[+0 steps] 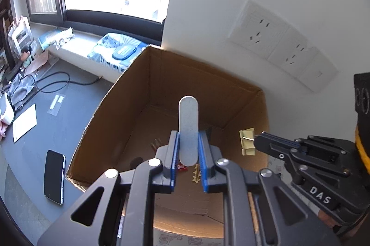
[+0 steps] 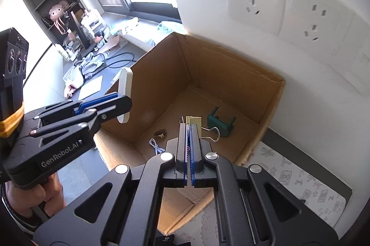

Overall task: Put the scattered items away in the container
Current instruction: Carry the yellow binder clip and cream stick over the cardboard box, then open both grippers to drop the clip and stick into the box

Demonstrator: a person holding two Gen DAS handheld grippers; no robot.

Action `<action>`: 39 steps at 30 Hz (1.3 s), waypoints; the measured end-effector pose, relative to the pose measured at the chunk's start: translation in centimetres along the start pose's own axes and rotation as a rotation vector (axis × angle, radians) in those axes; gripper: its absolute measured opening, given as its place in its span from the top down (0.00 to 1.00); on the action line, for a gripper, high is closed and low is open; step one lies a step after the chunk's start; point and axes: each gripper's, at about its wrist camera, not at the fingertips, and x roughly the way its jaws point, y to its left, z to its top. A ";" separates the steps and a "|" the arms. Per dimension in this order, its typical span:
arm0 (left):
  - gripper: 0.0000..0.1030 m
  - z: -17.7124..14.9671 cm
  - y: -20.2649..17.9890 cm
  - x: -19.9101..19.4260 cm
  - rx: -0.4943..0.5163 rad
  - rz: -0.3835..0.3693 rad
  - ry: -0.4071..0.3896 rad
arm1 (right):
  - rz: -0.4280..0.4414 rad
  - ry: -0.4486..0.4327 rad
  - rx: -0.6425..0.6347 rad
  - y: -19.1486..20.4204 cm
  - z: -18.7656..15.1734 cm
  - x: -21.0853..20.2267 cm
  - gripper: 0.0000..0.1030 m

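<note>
An open cardboard box (image 1: 108,95) (image 2: 277,93) stands against the white wall. My left gripper (image 1: 188,133) (image 2: 126,102) is shut on a flat white oval stick (image 1: 188,121) (image 2: 126,84), held upright over the box's left side. My right gripper (image 2: 188,126) (image 1: 257,139) is shut on a pale yellow binder clip (image 2: 195,122) (image 1: 247,141), above the box's right part. On the box floor lie a green binder clip (image 2: 219,122), a round metal piece (image 2: 160,132), a white cable (image 2: 155,145) and a small yellow piece (image 1: 196,174).
A black phone (image 1: 54,176) lies on the grey desk left of the box, with a white card (image 1: 24,122) and a black cable (image 1: 55,81) farther off. Wall sockets (image 1: 277,47) sit above the box. A patterned mat (image 2: 300,176) lies to its right.
</note>
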 end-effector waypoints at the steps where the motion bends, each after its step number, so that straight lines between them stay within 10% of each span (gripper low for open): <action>1: 0.84 -0.1 0.3 0.6 -0.007 0.002 0.013 | 0.009 0.005 0.001 0.0 0.1 0.4 0.99; 24: 0.83 -2.1 1.6 7.4 -0.072 0.022 0.198 | -0.011 0.150 -0.001 -0.8 0.2 7.1 0.98; 26: 0.77 -2.2 1.6 7.5 -0.074 0.019 0.209 | -0.016 0.156 -0.003 -0.7 0.0 7.2 0.97; 31: 0.21 -2.7 1.5 7.1 -0.072 0.053 0.205 | -0.025 0.156 -0.004 -0.7 -0.1 7.1 0.96; 39: 0.15 -2.4 2.9 6.3 -0.101 0.079 0.179 | -0.054 0.134 -0.023 -0.2 0.2 6.1 0.75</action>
